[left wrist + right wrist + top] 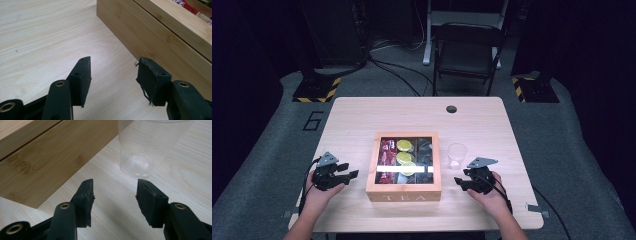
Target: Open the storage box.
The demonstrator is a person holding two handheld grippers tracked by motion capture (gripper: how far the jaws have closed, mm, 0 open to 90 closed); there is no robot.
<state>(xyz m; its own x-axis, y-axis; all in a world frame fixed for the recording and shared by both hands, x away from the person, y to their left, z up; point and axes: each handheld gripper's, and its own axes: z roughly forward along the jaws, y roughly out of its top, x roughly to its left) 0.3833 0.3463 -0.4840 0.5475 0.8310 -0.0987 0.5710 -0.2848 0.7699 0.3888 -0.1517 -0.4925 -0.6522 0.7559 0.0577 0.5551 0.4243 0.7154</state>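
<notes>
A wooden tea box point(403, 192) with a glass lid sits at the middle of the table, and red, yellow and dark tea packets show through the glass. Its bamboo side wall point(160, 37) runs across the left gripper view. My left gripper point(353, 175) rests open on the table just left of the box, nothing between its jaws point(113, 72). A clear plastic cup point(457, 155) stands upright right of the box. My right gripper point(458, 182) lies open just in front of the cup point(147, 147), jaws empty point(115, 192), box wall point(50, 167) on its left.
The light wooden table point(362, 115) has a round cable hole point(451, 109) near its far edge. A dark chair point(467, 50) stands behind the table. Hazard-striped stand bases point(317, 90) sit on the floor at the back corners.
</notes>
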